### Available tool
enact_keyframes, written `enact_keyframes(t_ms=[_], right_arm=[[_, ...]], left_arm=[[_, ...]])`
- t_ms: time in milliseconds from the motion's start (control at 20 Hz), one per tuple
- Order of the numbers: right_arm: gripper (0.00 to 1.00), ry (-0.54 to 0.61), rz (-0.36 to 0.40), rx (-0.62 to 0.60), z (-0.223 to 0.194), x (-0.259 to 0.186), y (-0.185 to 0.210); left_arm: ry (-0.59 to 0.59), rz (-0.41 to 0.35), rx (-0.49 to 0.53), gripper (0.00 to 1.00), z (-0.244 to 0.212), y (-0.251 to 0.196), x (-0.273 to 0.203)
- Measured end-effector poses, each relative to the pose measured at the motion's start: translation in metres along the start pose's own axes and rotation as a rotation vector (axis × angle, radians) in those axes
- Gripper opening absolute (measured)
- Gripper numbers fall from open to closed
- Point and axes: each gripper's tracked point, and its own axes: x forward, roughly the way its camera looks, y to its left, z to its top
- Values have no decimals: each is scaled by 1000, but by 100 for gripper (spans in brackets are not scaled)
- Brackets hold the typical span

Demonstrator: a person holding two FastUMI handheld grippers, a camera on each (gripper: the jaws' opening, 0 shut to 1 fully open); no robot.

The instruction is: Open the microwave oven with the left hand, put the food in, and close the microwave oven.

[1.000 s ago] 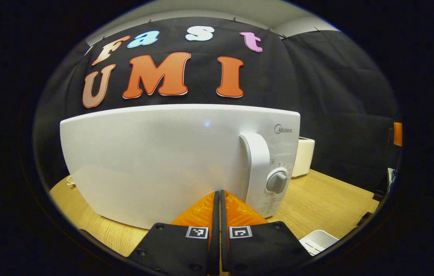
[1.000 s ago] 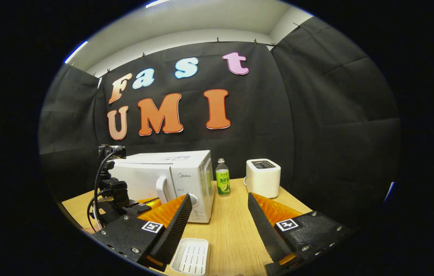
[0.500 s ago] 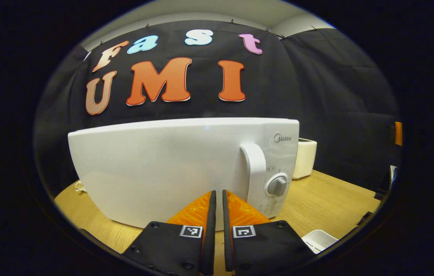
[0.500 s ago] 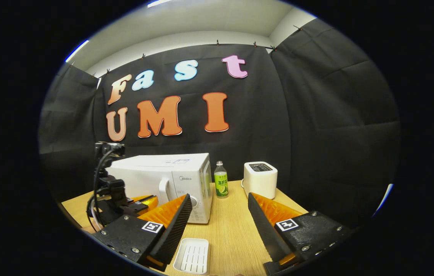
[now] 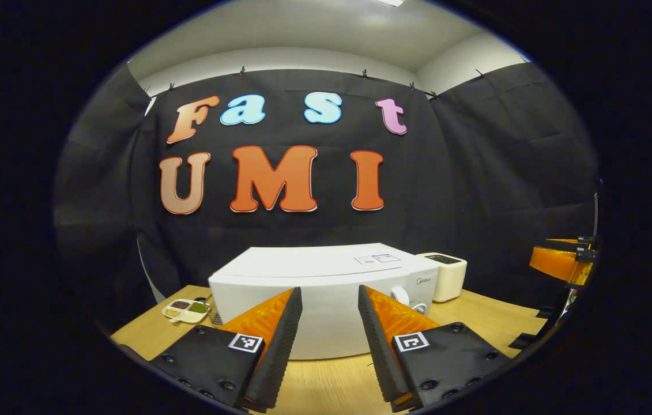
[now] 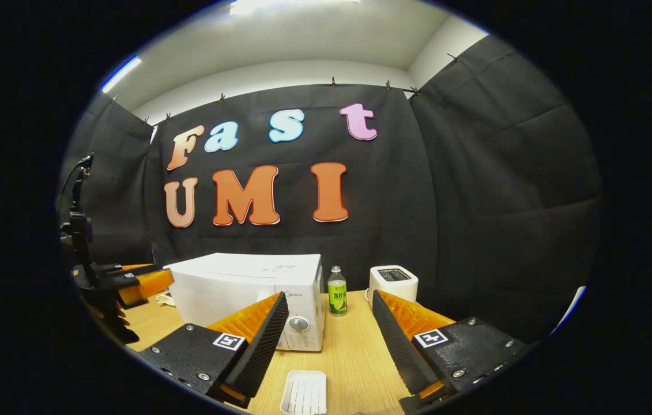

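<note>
The white microwave oven (image 5: 326, 300) stands on the wooden table (image 5: 475, 323) with its door shut, seen ahead of the left tool (image 5: 330, 305), whose fingers are spread wide with nothing between them and raised above the table, short of the oven's front. To the oven's left on the table lies a small divided dish of food (image 5: 186, 309), with brown and green portions in its compartments. A white toaster (image 5: 445, 275) sits behind the oven's right end.

In the right gripper view the right tool (image 6: 328, 314) is also wide and empty, held above the table in front of the oven's control panel with its dial (image 6: 298, 324). A small white slotted tray (image 6: 304, 393) lies on the table below it. A green-labelled bottle (image 6: 336, 290) stands upright between the oven and the toaster.
</note>
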Motion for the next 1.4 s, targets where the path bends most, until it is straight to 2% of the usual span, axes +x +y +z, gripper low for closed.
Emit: enact_keyframes(t_ms=[50,100,150,200,300,400,550,600,650,700,750,800,900,950,1000,1050,1400], right_arm=[[91,-2,-3,3,6,1,2],[91,5,-13,5,10,2,3],[91,12,-12,1,13,3,6],[91,10,-6,-5,19,2,13],[91,-22,12,-26,39,0,25],[91,-56,31,-46,59,0,38],[92,-88,36,-65,81,-4,51],[92,-99,41,-75,85,-6,56],[92,-110,47,-83,91,-7,61],[92,-118,53,-87,95,-7,65],[92,-121,60,-88,99,-7,70],[87,-124,66,-88,103,-8,73],[87,-133,79,-90,111,-8,82],[92,-140,83,-96,113,-9,85],[92,-147,86,-102,115,-9,88],[92,-152,90,-107,117,-9,90],[93,-144,114,-125,115,-8,99]], left_arm=[[4,14,20,66,6,10,-12],[0,40,42,72,16,24,-25],[-18,65,59,84,30,35,-39],[-40,83,76,92,44,45,-51],[-84,111,91,97,71,61,-68],[-103,127,77,94,88,73,-82],[-108,160,26,94,104,97,-94],[-102,179,22,100,104,108,-97],[-97,205,24,94,104,119,-99],[-91,227,24,100,103,130,-98],[-88,240,28,94,103,136,-100],[-88,248,33,94,105,141,-102],[-92,263,46,94,107,149,-105],[-93,267,49,94,108,151,-106],[-93,269,48,94,108,153,-108],[-94,272,44,99,108,154,-109],[-91,283,57,99,106,158,-109]])
